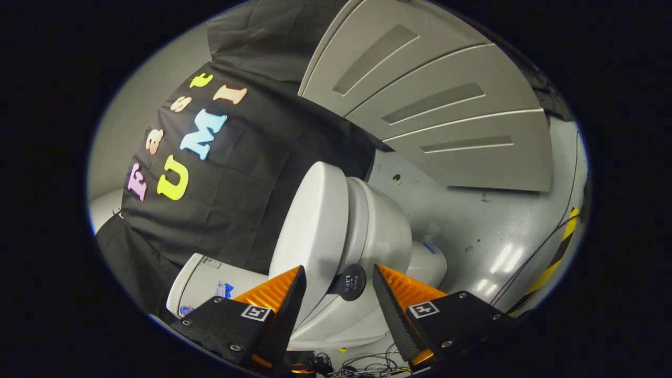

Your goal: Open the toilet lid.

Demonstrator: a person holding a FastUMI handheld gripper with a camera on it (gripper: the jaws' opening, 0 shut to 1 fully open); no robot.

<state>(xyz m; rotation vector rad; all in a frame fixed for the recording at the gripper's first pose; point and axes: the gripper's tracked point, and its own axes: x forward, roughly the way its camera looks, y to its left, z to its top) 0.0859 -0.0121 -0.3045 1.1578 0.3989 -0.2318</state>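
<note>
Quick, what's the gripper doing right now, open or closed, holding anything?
Gripper: open, holding nothing; its fingers straddle the closed toilet lid's front edge, by the round black tab.

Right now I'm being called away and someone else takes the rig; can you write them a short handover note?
Claw: open, fingers apart, pressing on nothing.
Toilet lid: closed on the toilet bowl; its front edge sits between the fingers. A small black round tab on that edge lies in the gap.
Tank: beyond the lid, against the black cloth wall.
Done: claw lined up at the lid's edge.
Left: grip the lid or tab, swing it open toward the tank.
</note>
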